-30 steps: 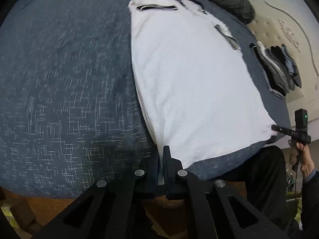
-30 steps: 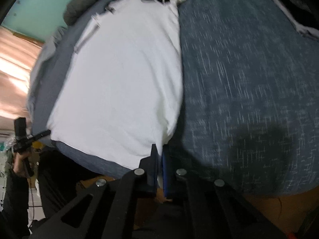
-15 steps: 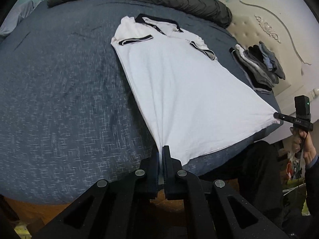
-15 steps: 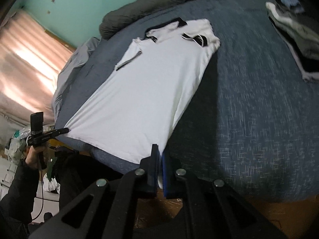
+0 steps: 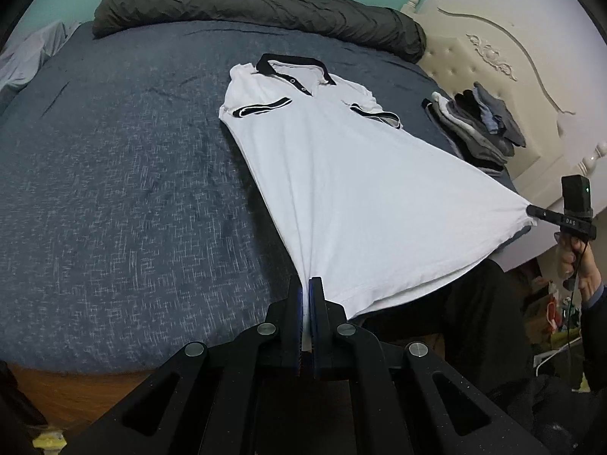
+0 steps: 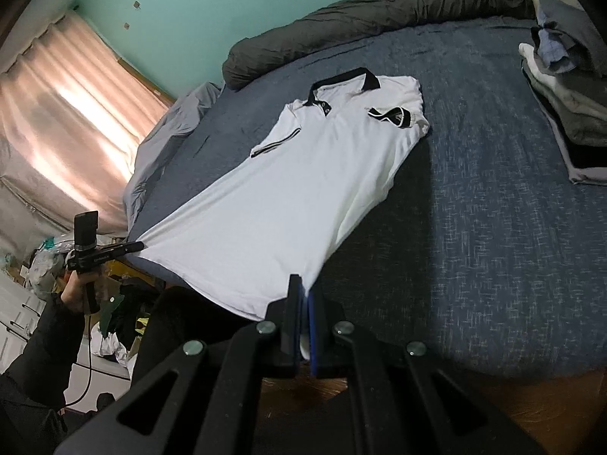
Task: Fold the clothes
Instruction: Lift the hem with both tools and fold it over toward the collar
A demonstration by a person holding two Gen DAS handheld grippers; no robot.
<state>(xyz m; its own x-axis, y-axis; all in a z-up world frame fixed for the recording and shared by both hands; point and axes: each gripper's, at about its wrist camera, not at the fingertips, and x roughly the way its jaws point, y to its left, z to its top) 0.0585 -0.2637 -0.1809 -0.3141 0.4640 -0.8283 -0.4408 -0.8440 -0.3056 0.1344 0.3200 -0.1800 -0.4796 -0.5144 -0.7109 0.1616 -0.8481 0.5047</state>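
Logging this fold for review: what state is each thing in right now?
Polo shirt: face up, collar end on the bed, hem lifted and stretched between both grippers.
Left gripper: shut on a hem corner.
Right gripper: shut on the other hem corner.
Clothes pile: folded, stacked near the headboard.
Duvet: rolled up along the far edge.

Each hand-held gripper (image 5: 305, 288) is matte black, with blue-lined fingers (image 6: 313, 314), round silver screws and slotted arms; the person wears dark sleeves (image 6: 41, 345).
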